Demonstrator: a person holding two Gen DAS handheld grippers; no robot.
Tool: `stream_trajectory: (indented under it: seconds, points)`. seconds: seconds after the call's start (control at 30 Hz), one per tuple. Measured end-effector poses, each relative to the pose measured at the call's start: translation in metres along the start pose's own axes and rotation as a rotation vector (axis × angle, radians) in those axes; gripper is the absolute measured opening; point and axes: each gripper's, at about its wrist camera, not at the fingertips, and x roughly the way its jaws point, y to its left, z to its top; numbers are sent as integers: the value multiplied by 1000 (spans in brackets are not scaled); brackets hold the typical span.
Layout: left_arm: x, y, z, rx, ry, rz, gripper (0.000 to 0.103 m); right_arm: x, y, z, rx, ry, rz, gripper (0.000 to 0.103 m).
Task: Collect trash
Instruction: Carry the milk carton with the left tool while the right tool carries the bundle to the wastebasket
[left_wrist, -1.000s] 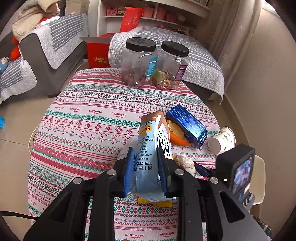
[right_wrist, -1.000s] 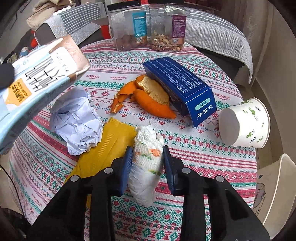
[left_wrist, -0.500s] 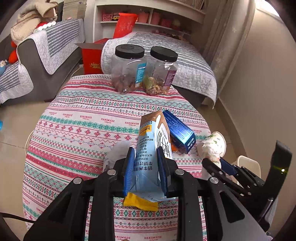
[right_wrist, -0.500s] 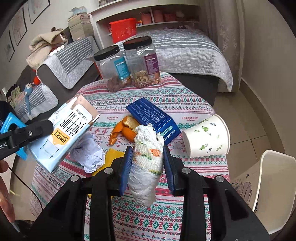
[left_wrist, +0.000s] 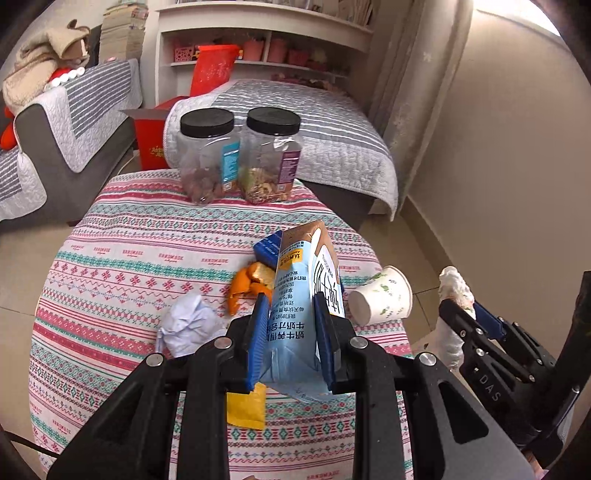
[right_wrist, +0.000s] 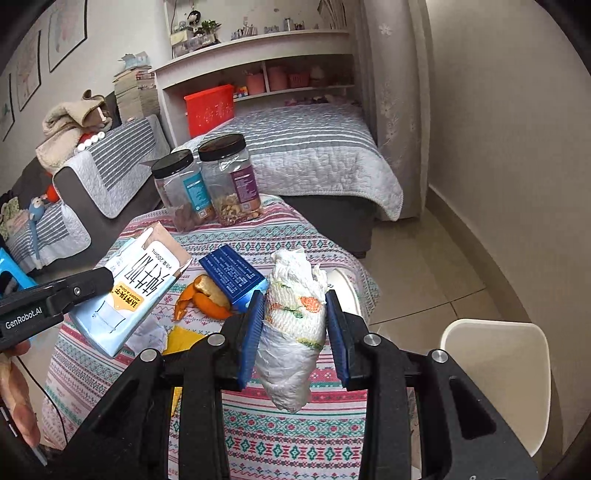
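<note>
Both grippers are rising: the left gripper (left_wrist: 291, 332) keeps clamping the light-blue milk carton (left_wrist: 299, 306), the right gripper (right_wrist: 293, 328) the crumpled white wrapper (right_wrist: 291, 332), with the white bin (right_wrist: 495, 373) newly appearing at four o'clock.

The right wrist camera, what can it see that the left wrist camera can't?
Only the right wrist view shows the white bin on the floor beside the table. Only the left wrist view shows the paper cup's whole side and most of the crumpled white paper. Both show the milk carton in the left tool, the wrapped wad in the right tool, the orange peel and two jars.
</note>
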Motion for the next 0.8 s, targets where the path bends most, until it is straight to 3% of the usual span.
stream_trajectory:
  seconds: [0.4, 0.8]
  points:
    - [0, -49, -3, 61, -51, -64, 25, -32, -50, -1, 41, -78, -111, 32]
    - [9, -102, -13, 140, -44, -116, 25, -57, -107, -13, 101, -112, -239, 33]
